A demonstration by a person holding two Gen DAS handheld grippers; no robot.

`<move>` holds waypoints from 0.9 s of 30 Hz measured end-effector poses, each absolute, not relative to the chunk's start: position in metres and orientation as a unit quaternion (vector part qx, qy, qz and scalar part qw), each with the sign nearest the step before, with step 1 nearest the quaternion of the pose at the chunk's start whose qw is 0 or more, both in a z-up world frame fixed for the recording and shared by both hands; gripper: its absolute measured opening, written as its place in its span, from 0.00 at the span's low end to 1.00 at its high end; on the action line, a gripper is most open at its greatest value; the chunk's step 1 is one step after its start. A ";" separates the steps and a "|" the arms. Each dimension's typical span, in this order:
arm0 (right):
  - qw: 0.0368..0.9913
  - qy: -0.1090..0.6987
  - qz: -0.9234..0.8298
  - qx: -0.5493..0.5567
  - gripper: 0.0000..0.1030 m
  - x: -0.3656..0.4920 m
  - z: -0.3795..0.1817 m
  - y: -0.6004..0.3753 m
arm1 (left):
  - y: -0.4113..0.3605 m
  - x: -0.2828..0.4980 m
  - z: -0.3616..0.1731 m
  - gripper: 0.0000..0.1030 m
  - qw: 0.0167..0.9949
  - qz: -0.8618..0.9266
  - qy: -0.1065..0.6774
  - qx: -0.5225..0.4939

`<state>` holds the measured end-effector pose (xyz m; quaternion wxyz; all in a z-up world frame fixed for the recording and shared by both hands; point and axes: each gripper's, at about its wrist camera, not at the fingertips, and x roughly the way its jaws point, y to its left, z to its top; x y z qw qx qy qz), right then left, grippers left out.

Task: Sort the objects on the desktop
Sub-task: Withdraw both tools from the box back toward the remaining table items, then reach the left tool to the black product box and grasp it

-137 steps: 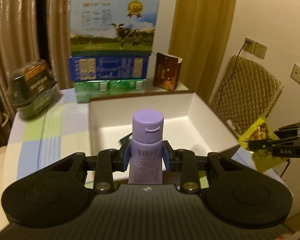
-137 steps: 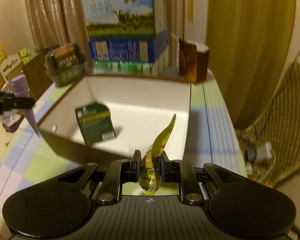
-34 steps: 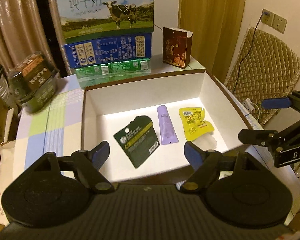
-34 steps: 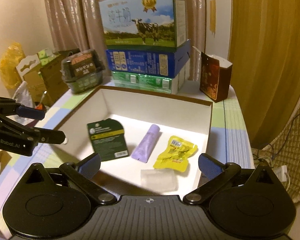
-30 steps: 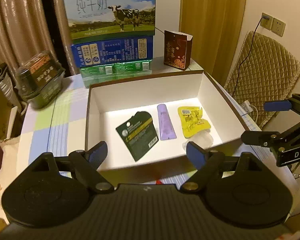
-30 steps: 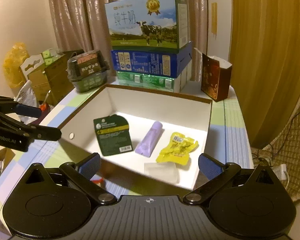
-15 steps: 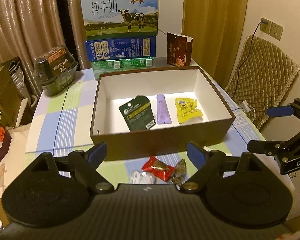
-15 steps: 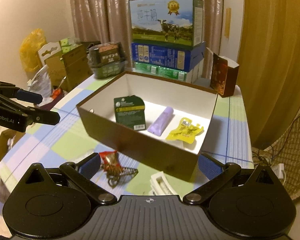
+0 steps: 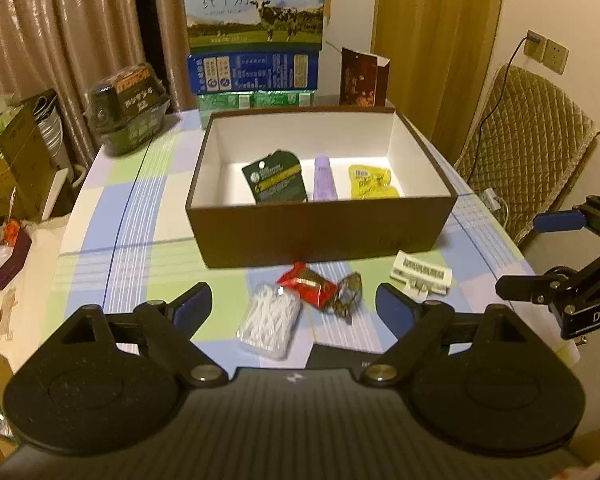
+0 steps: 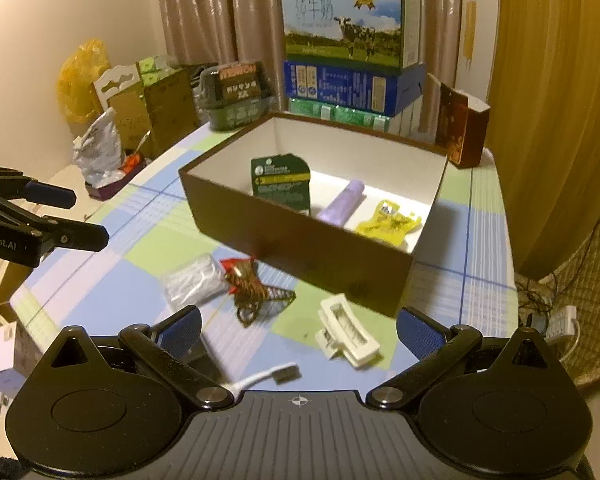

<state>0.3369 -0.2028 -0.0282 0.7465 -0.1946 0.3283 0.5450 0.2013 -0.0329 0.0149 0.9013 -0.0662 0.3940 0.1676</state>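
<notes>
Black plastic, blue pads: my left gripper point(image 9: 294, 304) is spread wide w/ nothing between the fingers, hanging above the near part of the table. My right gripper point(image 10: 298, 330) is the same, wide apart and empty. Each shows in the other's view, off to the side, touching nothing.

Sorted stuff sits in the brown cardboard box w/ white inside point(image 9: 320, 232), mid-table: dark green flat pouch w/ yellow stripe point(image 9: 275, 177) at left, lilac plastic tube point(image 9: 324, 178) in the middle, yellow foil snack packet point(image 9: 370, 182) at right, all on the box floor and apart from each other.

Unsorted bits lie on the checked blue-green-white tablecloth point(image 9: 100, 216) just in front of the box: clear plastic pack of white cotton swabs point(image 9: 270, 320), red foil candy wrapper point(image 9: 306, 284) touching a dark gold crinkled wrapper point(image 9: 346, 294), and a cream plastic hair claw clip point(image 10: 348, 334) further right. In the right wrist view a white toothbrush w/ dark bristles point(image 10: 268, 376) lies nearest me, partly under my gripper body.

Behind the box: stacked milk cartons, cow print on top point(image 9: 256, 4), a small dark red paper box point(image 9: 362, 78), a dark bundled pack point(image 9: 130, 110). Curtains behind, quilted chair point(image 9: 528, 148) right of the table, cardboard clutter on the left.

Open cloth left of the box and along the near edge; right table edge runs close to the box wall.
</notes>
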 end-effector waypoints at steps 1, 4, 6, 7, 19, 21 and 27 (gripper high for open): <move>0.745 0.331 0.545 -0.194 0.98 0.335 -0.030 -0.205 | -0.034 0.198 0.013 0.84 0.900 0.169 0.396 -0.069; 0.740 0.341 0.547 -0.195 0.98 0.332 -0.034 -0.210 | -0.040 0.189 0.008 0.84 0.896 0.172 0.401 -0.077; 0.737 0.345 0.547 -0.196 0.98 0.330 -0.037 -0.212 | -0.042 0.183 0.005 0.84 0.894 0.174 0.405 -0.082; 0.735 0.348 0.547 -0.197 0.98 0.329 -0.039 -0.213 | -0.043 0.181 0.004 0.84 0.893 0.175 0.406 -0.084; 0.715 0.376 0.548 -0.216 0.98 0.314 -0.064 -0.224 | -0.057 0.161 -0.015 0.86 0.879 0.184 0.426 -0.110; 0.711 0.383 0.548 -0.217 0.98 0.312 -0.069 -0.225 | -0.059 0.157 -0.018 0.86 0.877 0.185 0.428 -0.117; 0.703 0.399 0.546 -0.222 0.98 0.304 -0.081 -0.228 | -0.066 0.151 -0.030 0.86 0.869 0.184 0.440 -0.130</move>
